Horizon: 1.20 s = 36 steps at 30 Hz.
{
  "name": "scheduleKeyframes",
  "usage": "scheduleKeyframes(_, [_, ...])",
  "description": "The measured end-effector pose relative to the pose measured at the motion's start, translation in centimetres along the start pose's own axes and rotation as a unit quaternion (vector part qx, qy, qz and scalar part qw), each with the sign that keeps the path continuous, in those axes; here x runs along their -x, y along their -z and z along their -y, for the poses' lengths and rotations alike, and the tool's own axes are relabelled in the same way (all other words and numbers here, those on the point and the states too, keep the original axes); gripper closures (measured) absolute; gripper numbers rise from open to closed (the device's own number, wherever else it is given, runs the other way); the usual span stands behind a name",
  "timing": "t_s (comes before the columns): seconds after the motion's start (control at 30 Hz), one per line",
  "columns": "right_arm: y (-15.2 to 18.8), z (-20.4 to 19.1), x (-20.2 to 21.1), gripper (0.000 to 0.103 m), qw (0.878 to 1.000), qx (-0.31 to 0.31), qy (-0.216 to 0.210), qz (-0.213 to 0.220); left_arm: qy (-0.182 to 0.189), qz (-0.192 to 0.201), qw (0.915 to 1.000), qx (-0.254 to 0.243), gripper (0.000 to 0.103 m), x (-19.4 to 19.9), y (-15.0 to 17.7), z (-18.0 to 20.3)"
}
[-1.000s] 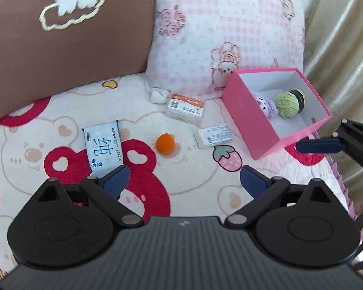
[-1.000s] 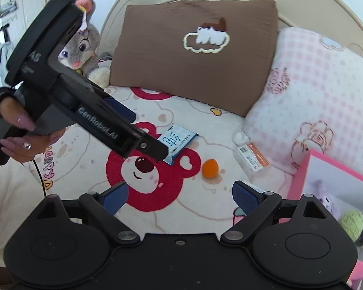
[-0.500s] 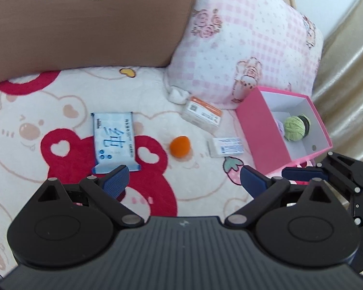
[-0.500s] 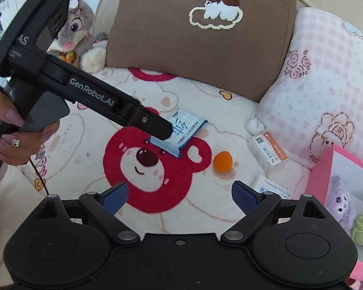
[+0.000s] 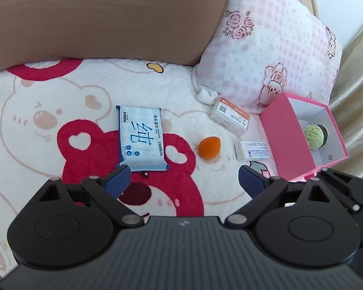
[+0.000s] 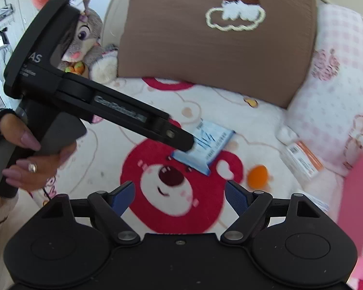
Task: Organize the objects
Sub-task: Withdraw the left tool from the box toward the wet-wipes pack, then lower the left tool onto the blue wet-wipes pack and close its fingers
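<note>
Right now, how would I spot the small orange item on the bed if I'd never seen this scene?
Start at the open pink cardboard box by the pink checked pillow. Just left of it lies a small white carton, then the orange egg-shaped sponge on the bear-print blanket. It's the only rounded, unlabelled thing among flat packets.

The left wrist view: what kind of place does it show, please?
Most likely a bedroom, looking down on a bed. A brown pillow and a pink checked pillow lean at the head of a bear-print blanket, and the right wrist view shows a plush rabbit beside them.
</note>
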State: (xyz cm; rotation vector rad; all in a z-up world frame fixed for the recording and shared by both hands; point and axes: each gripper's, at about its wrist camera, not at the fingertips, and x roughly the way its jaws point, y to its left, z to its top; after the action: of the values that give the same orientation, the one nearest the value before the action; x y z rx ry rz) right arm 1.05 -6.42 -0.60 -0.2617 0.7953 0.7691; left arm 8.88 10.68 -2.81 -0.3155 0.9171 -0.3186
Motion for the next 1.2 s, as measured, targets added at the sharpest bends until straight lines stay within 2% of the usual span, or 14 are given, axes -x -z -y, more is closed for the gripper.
scheduleKeyframes(0.1, [0.1, -0.6, -1.8, 0.02, 1.0, -0.002, -0.009, 0.017, 0.002, 0.009, 1.0, 0.001, 0.007, -0.4, 0.1, -0.6])
scheduleKeyframes(0.27, [0.3, -0.7, -5.3, 0.02, 0.999, 0.014, 0.015, 0.042, 0.009, 0.029, 0.9995, 0.005, 0.007, -1.0, 0.3, -1.7])
scheduleKeyframes(0.4, [0.5, -0.2, -8.0, 0.02, 0.999, 0.008, 0.015, 0.039, 0.014, 0.035, 0.9992, 0.014, 0.009, -2.0, 0.4, -2.8])
scheduleKeyframes(0.5, [1.2, 0.1, -9.5, 0.02, 0.998, 0.017, 0.031, 0.045, 0.021, 0.04, 0.9987, 0.021, 0.01, -2.7, 0.4, -3.7])
scheduleKeyframes(0.63, [1.6, 0.6, -11.3, 0.024, 0.999, 0.01, 0.029, 0.033, 0.026, 0.043, 0.9982, 0.033, 0.011, -3.9, 0.7, -5.1])
scheduleKeyframes(0.9, [1.8, 0.7, -13.3, 0.025, 0.999, 0.023, 0.034, 0.025, 0.031, 0.045, 0.9969, 0.055, 0.011, -5.8, 1.4, -7.3])
scheduleKeyframes(1.03, [2.4, 1.3, -14.9, 0.026, 0.998, 0.031, 0.053, 0.025, 0.028, 0.041, 0.9958, 0.077, 0.013, -7.1, 2.0, -8.5])
scheduleKeyframes(1.2, [3.1, 2.1, -15.7, 0.027, 0.998, 0.022, 0.052, 0.025, 0.031, 0.063, 0.9944, 0.078, 0.018, -8.2, 2.5, -8.6])
